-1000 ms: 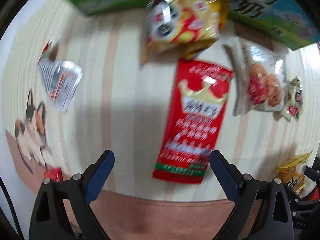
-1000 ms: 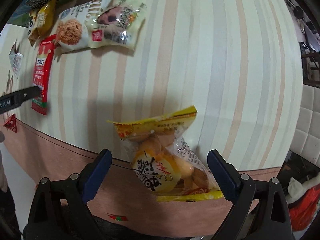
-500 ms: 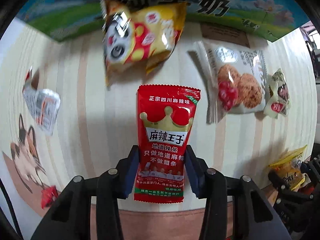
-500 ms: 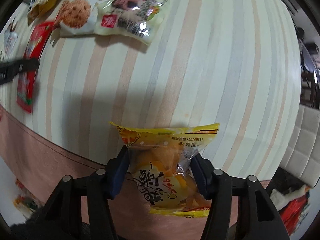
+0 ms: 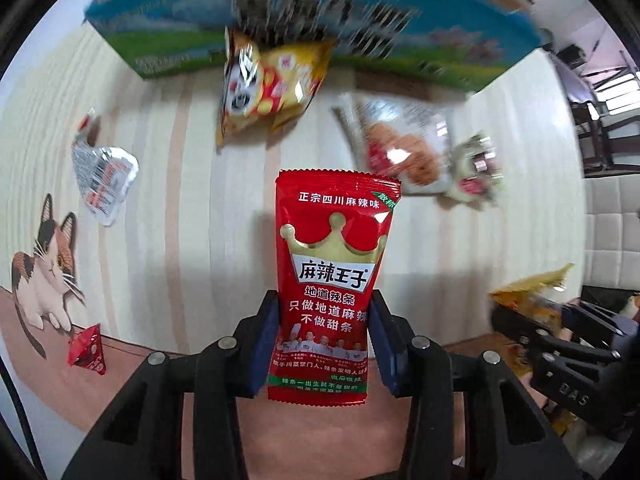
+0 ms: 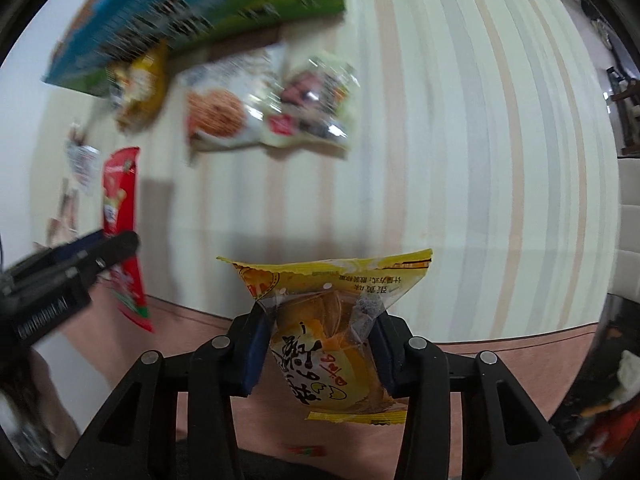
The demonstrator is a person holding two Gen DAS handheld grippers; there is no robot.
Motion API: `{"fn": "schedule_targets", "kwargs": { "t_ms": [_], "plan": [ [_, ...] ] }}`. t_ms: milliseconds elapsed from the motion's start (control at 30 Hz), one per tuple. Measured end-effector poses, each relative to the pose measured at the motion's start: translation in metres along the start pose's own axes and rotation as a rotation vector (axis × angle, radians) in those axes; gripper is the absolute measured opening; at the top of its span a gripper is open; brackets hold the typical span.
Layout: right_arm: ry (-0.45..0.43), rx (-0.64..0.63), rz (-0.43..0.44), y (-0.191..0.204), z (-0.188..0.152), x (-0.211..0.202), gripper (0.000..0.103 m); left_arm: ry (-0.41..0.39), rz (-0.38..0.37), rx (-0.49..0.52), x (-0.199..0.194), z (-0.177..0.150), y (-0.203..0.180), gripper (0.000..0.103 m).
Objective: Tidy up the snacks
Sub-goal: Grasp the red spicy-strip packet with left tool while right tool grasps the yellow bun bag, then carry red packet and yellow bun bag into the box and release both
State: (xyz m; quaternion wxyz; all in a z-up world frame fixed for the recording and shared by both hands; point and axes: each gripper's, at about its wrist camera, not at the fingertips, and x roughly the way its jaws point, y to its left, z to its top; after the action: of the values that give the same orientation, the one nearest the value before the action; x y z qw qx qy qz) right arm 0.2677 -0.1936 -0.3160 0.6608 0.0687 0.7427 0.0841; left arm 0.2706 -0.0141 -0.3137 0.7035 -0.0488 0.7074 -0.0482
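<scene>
we see the red snack packet (image 5: 328,280) at lower centre of the left view, pinched between our left gripper (image 5: 324,344) fingers, which have just been closing on it. the yellow cake packet (image 6: 328,332) sits lower centre in the right view, pinched by our right gripper (image 6: 320,348), also just closed. the striped counter (image 6: 460,160) spreads behind; blurred snacks lie beside a blue-green box (image 5: 320,12) at the top.
</scene>
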Motion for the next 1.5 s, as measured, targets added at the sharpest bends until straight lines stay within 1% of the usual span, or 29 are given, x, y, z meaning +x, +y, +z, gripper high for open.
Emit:
{"fn": "schedule_targets", "kwargs": {
  "t_ms": [67,200,233,300,367,400,467,500,533,633,700,767,867,933,1000,1100,1233,1333,1367,1400,1433,1467,1500],
  "plan": [
    [-0.022,0.007,0.045,0.006,0.004,-0.016,0.047,-0.032,-0.027,-0.006,-0.024,0.001,-0.001,0.04],
    [-0.094,-0.01,0.125,0.028,0.02,-0.068,0.047,-0.121,-0.07,0.009,-0.081,0.013,0.0,0.04],
    [-0.119,-0.018,0.132,0.03,0.02,-0.078,0.047,-0.144,-0.074,0.011,-0.095,0.018,0.001,0.04],
    [-0.168,-0.034,0.141,0.043,0.031,-0.105,0.047,-0.175,-0.081,0.021,-0.109,0.033,-0.001,0.04],
    [-0.221,-0.053,0.148,0.057,0.046,-0.128,0.047,-0.214,-0.073,0.024,-0.125,0.045,0.001,0.04],
    [-0.247,-0.059,0.146,0.063,0.058,-0.141,0.047,-0.228,-0.069,0.026,-0.135,0.056,0.002,0.04],
    [-0.277,-0.059,0.152,0.063,0.073,-0.156,0.047,-0.242,-0.076,0.016,-0.141,0.069,0.008,0.04],
    [-0.3,-0.056,0.159,0.066,0.087,-0.167,0.047,-0.246,-0.076,0.012,-0.144,0.079,0.012,0.04],
    [-0.315,-0.052,0.156,0.058,0.093,-0.171,0.047,-0.251,-0.077,0.003,-0.15,0.091,0.016,0.04],
    [-0.352,-0.035,0.135,0.059,0.133,-0.186,0.047,-0.25,-0.086,-0.014,-0.155,0.123,0.027,0.04],
    [-0.366,-0.013,0.117,0.061,0.159,-0.19,0.047,-0.241,-0.099,-0.032,-0.153,0.145,0.032,0.04],
    [-0.362,0.017,0.109,0.055,0.176,-0.188,0.047,-0.222,-0.101,-0.052,-0.146,0.169,0.039,0.04],
    [-0.341,0.057,0.085,0.046,0.203,-0.175,0.047,-0.172,-0.118,-0.078,-0.128,0.199,0.047,0.04],
    [-0.323,0.082,0.075,0.039,0.219,-0.165,0.047,-0.122,-0.131,-0.088,-0.11,0.217,0.05,0.041],
    [-0.298,0.094,0.049,0.035,0.232,-0.15,0.047,-0.084,-0.131,-0.083,-0.093,0.228,0.05,0.041],
    [-0.275,0.108,0.018,0.03,0.24,-0.132,0.047,-0.028,-0.115,-0.07,-0.066,0.238,0.049,0.041],
    [-0.239,0.156,0.045,0.02,0.246,-0.111,0.047,0.029,-0.099,-0.058,-0.035,0.241,0.044,0.041],
    [-0.223,0.168,0.033,0.015,0.248,-0.102,0.049,0.049,-0.089,-0.05,-0.025,0.241,0.041,0.043],
    [-0.208,0.167,0.029,0.014,0.25,-0.098,0.057,0.054,-0.084,-0.054,-0.024,0.242,0.041,0.043],
    [-0.189,0.168,0.025,0.013,0.252,-0.094,0.067,0.052,-0.09,-0.068,-0.024,0.241,0.041,0.044],
    [-0.18,0.161,0.014,0.013,0.253,-0.091,0.087,0.049,-0.097,-0.072,-0.023,0.241,0.042,0.044],
    [-0.189,0.151,0.026,0.013,0.253,-0.091,0.087,0.049,-0.088,-0.067,-0.024,0.241,0.042,0.048],
    [-0.189,0.141,0.027,0.014,0.253,-0.091,0.088,0.047,-0.079,-0.064,-0.025,0.242,0.041,0.055]
  ]
}}
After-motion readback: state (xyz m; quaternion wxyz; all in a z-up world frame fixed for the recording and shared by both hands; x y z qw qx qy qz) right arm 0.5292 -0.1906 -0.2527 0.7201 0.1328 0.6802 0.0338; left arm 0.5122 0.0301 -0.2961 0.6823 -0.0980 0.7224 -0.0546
